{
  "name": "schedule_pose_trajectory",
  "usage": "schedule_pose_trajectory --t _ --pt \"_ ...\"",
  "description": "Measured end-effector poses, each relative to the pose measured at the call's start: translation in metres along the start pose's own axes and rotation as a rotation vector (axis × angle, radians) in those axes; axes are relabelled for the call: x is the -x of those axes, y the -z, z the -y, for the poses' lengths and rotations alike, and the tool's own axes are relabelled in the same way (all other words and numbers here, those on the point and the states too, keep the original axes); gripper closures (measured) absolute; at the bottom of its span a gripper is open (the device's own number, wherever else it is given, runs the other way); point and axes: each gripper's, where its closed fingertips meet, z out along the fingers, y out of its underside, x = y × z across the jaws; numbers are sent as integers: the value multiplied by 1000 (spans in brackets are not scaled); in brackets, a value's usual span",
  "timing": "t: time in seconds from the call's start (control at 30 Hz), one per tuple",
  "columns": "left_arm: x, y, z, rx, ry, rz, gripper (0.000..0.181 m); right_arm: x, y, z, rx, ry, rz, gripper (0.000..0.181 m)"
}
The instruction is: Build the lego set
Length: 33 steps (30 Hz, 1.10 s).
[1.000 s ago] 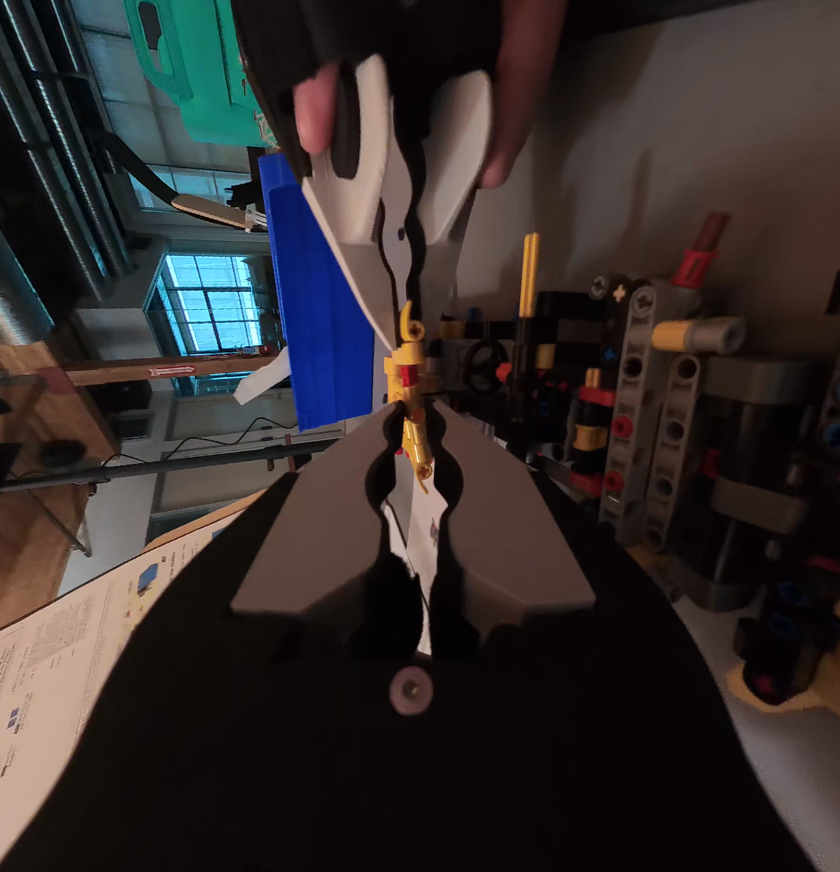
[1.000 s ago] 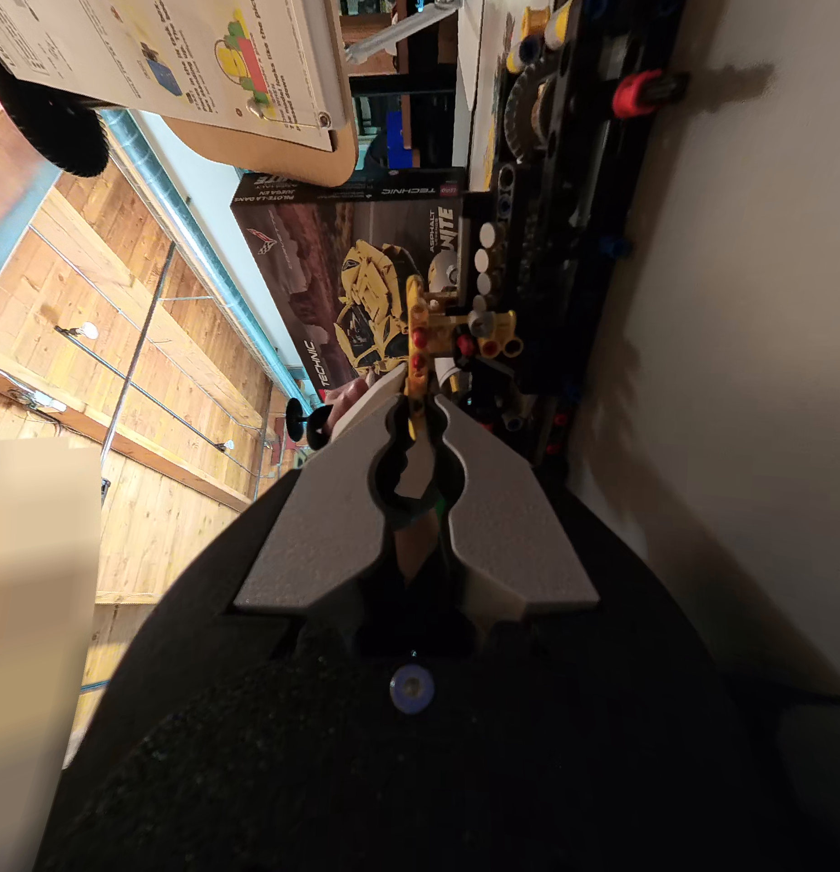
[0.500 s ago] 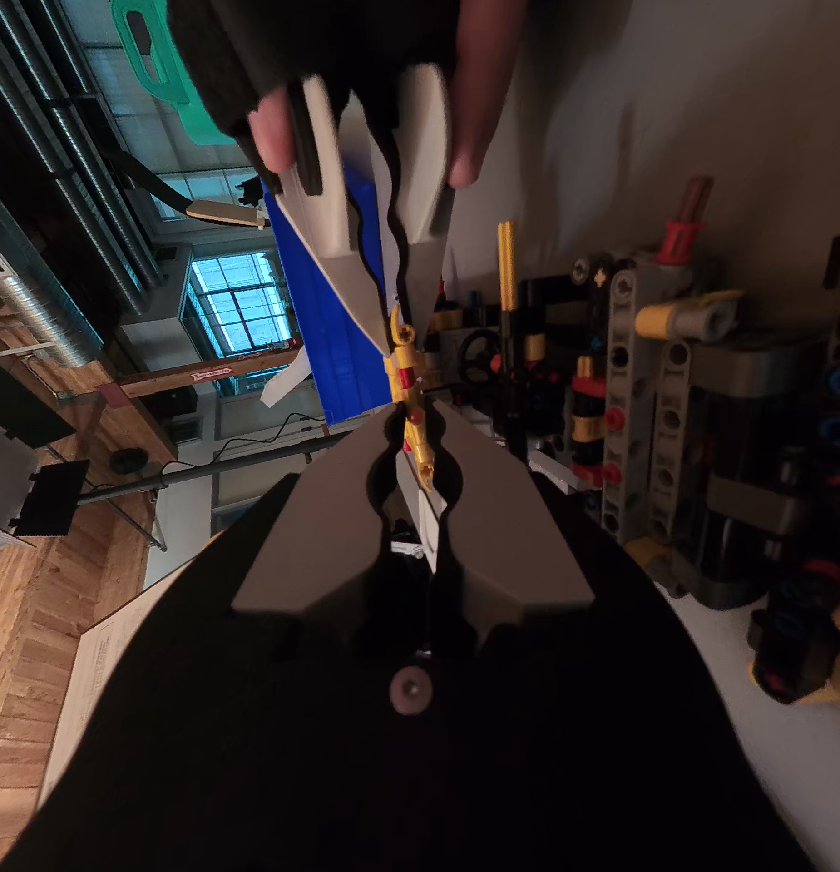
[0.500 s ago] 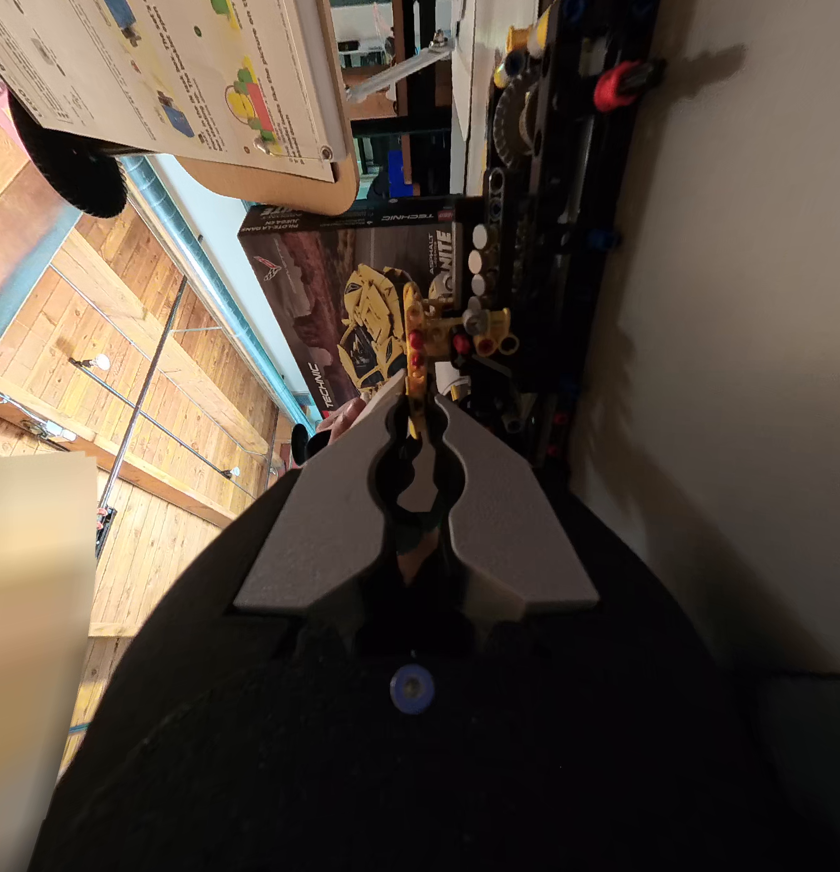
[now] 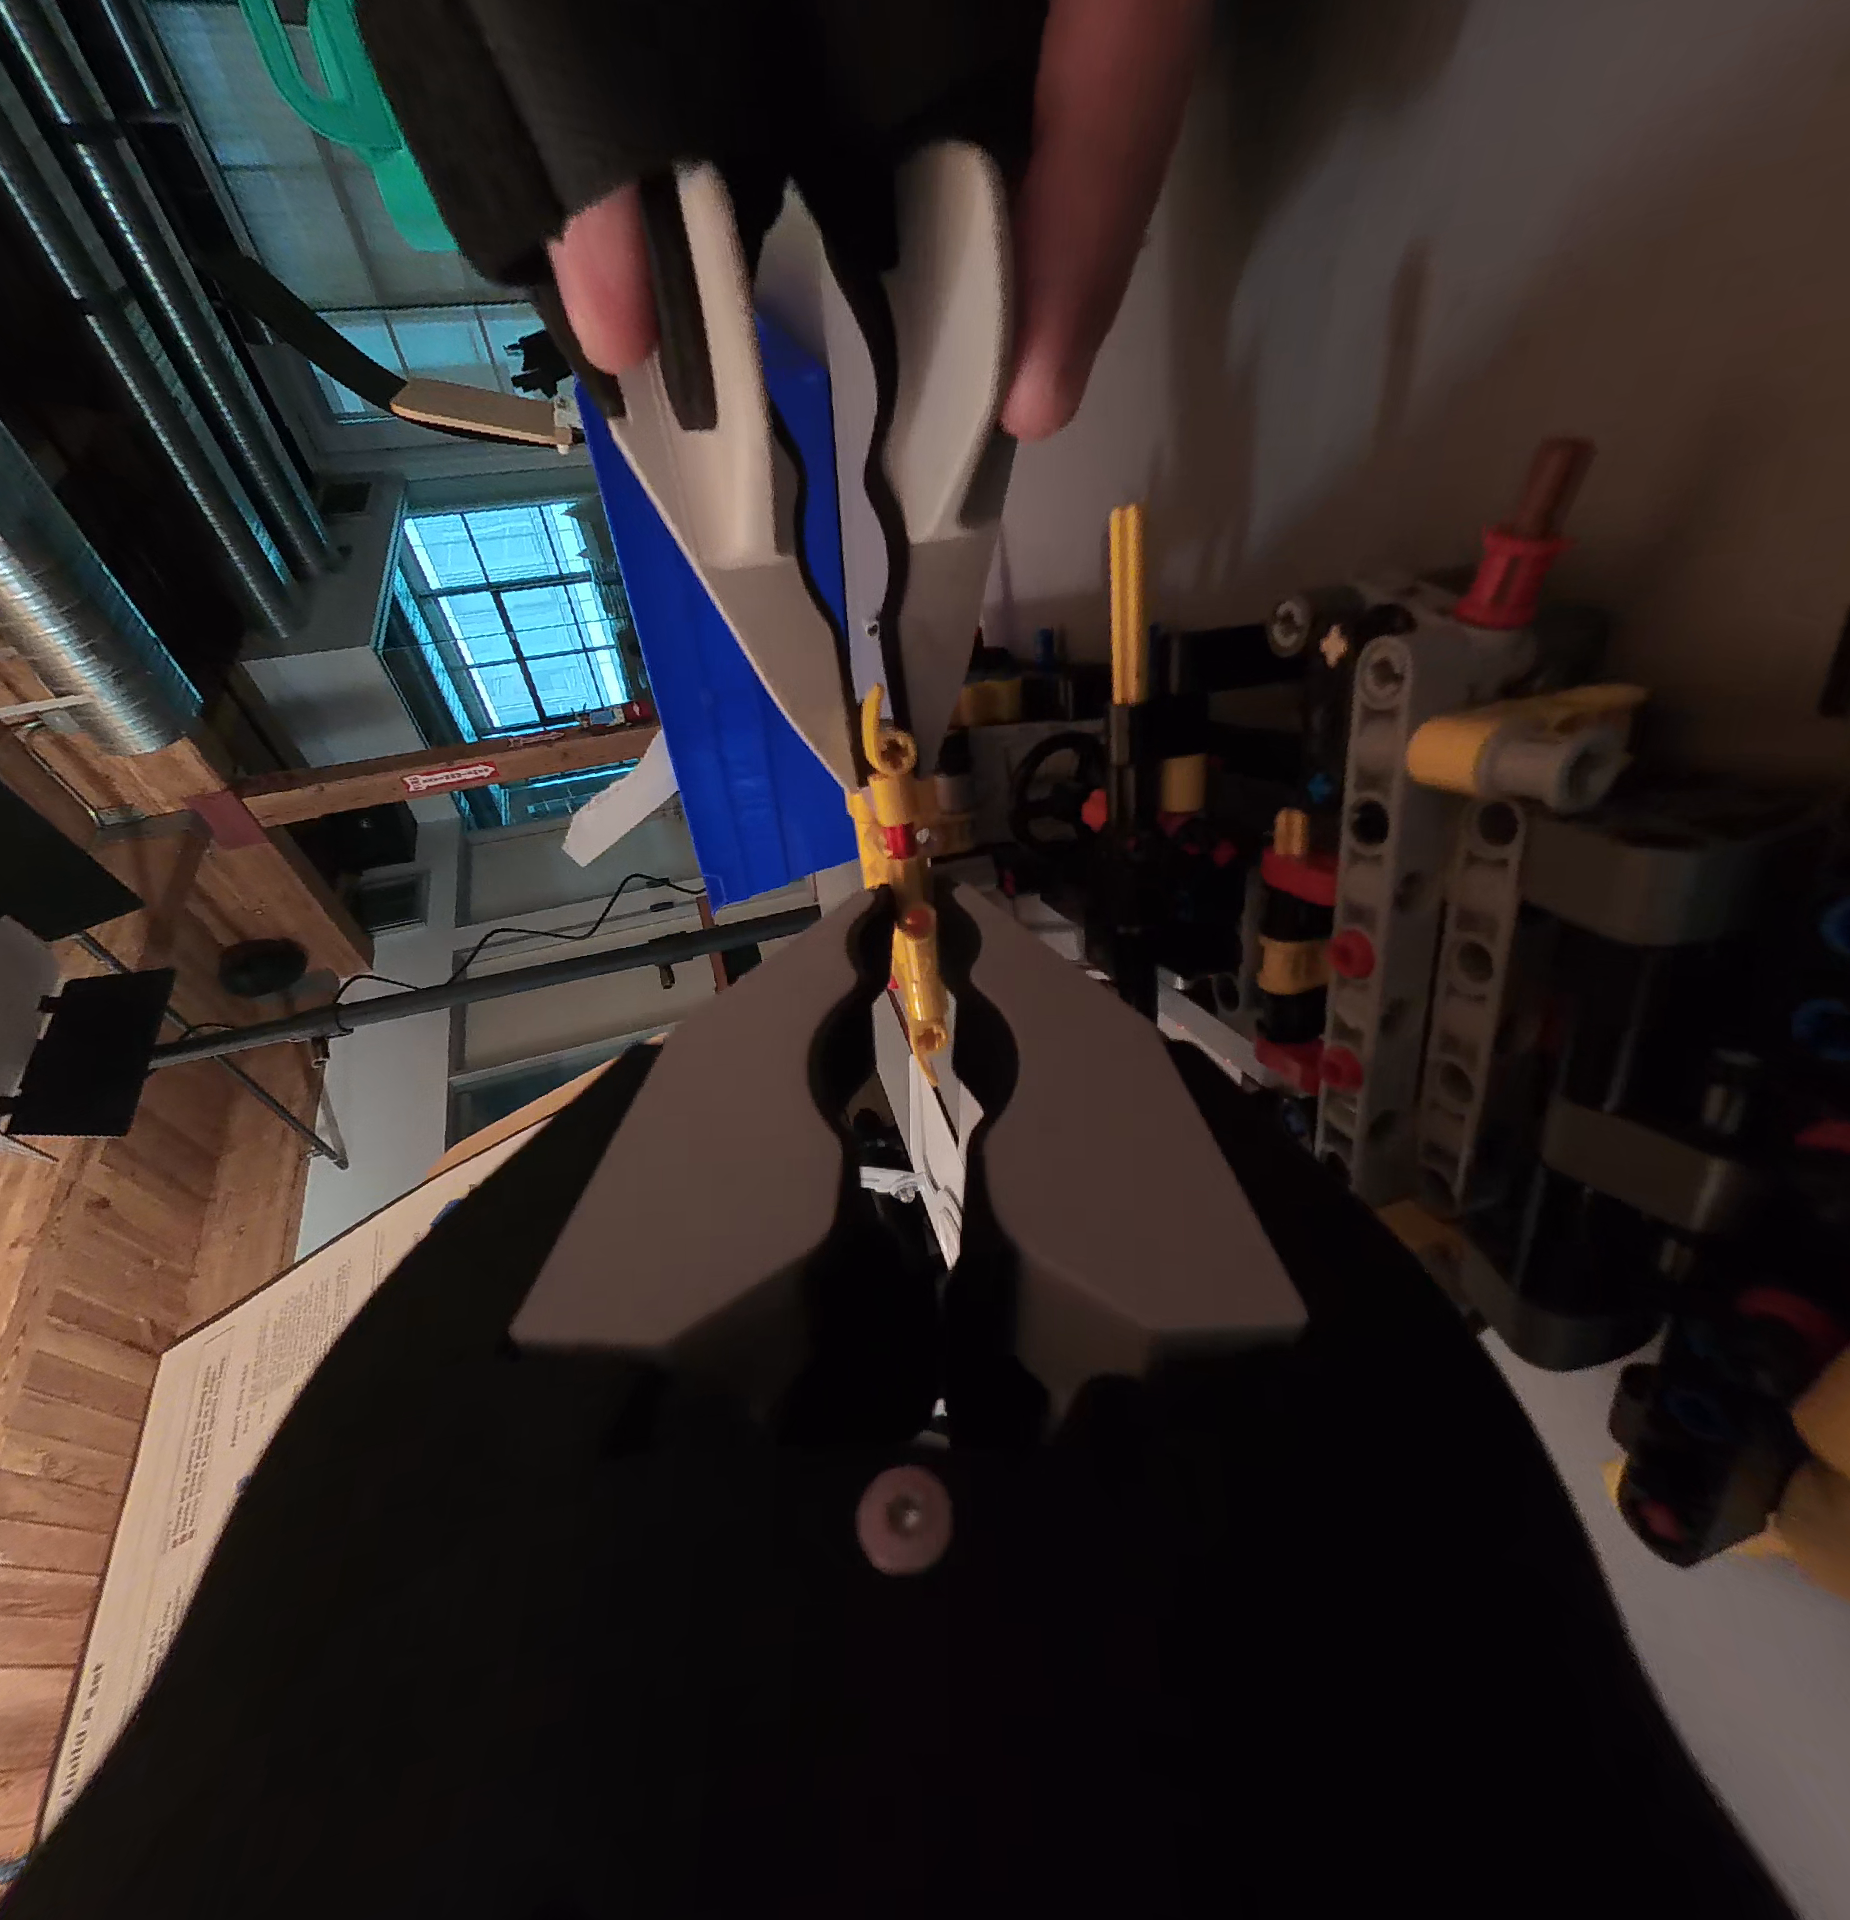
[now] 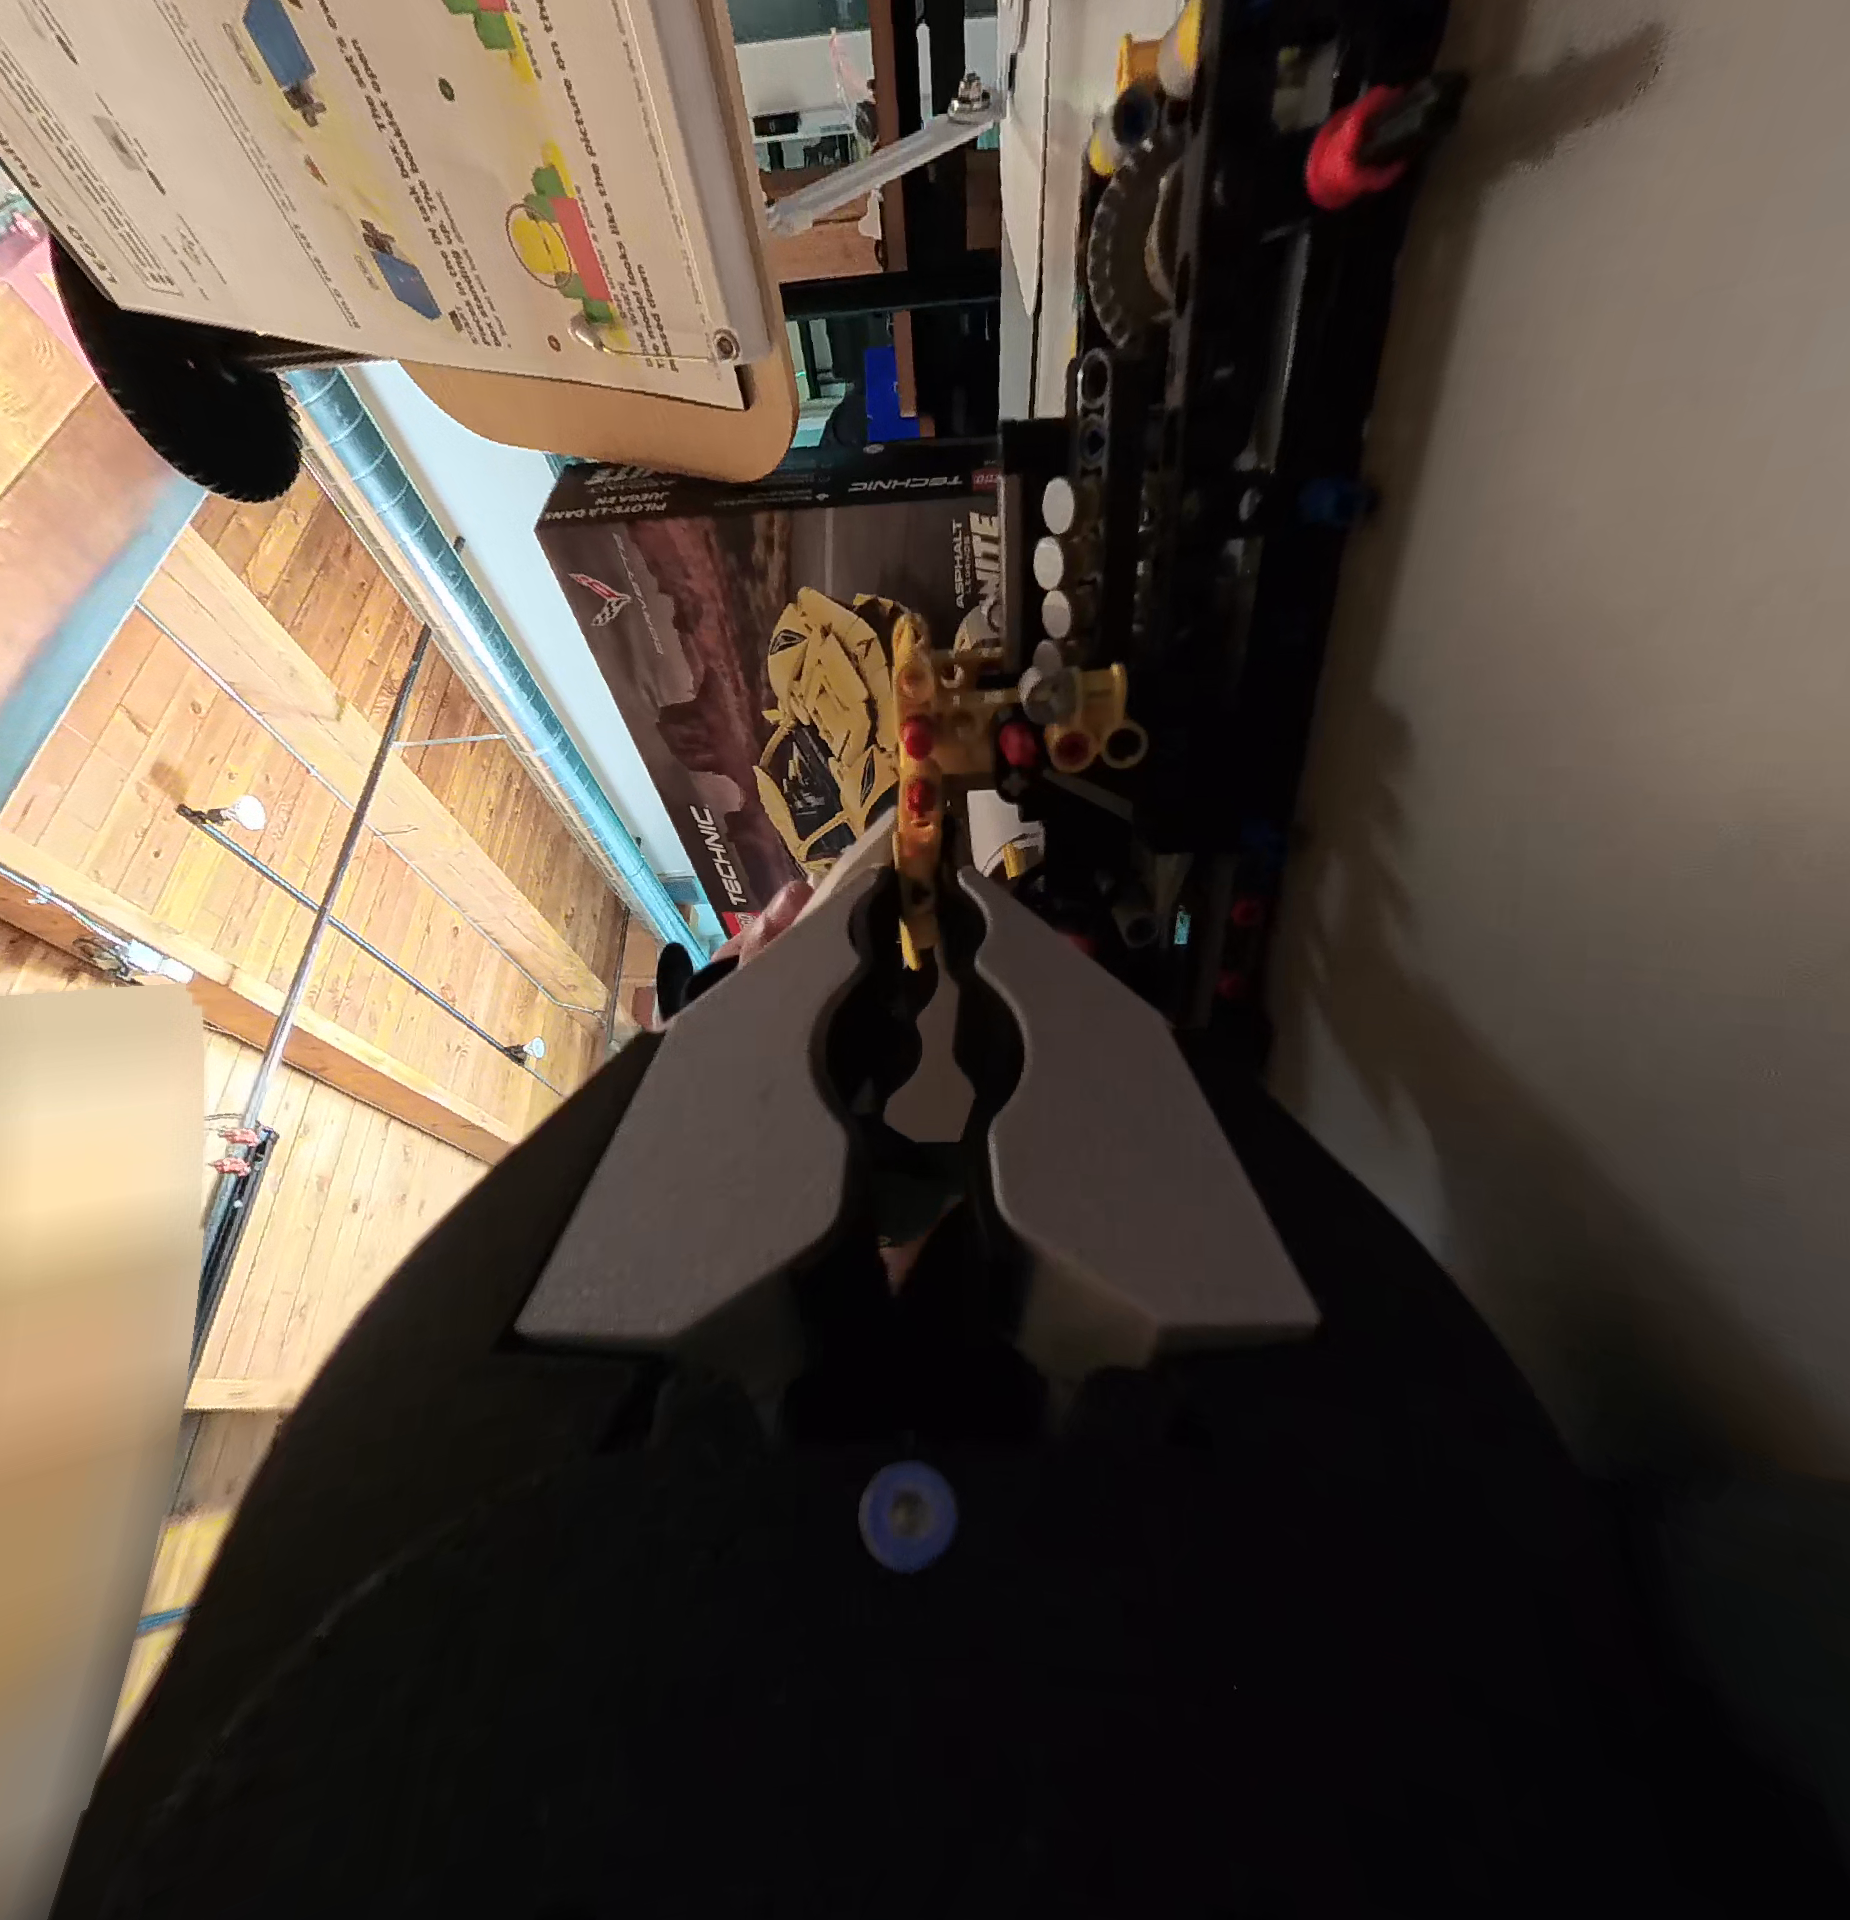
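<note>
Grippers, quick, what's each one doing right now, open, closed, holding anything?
Left gripper: shut on one end of the small yellow lego assembly.
Right gripper: shut on the other end of the same assembly.

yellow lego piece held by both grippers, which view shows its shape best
The right wrist view: the yellow lego piece shows broadside, its beam, red pins and side arm visible beyond the right gripper. The left wrist view shows it edge-on, a thin strip between the left gripper and the right gripper's tips.
</note>
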Motion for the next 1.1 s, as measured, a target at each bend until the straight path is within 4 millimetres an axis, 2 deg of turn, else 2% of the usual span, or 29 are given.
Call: schedule_pose_trajectory --t 0.33,0.73,0.87,0.97,1.03,1.1 --pt "0 0 1 -13 43 1 176 -1 -1 0 30 28 -15 176" --pt "3 -2 0 1 206 33 176 0 -2 0 24 12 -4 176" --pt "3 -3 -2 6 151 42 175 1 -3 0 36 -5 4 176" --pt "4 -3 0 3 155 39 174 2 -6 -15 130 38 2 175" --pt "4 -3 2 1 139 45 174 0 -3 -9 82 85 -27 176" --pt "4 -3 2 -6 137 45 174 0 -3 -13 117 83 -29 175"
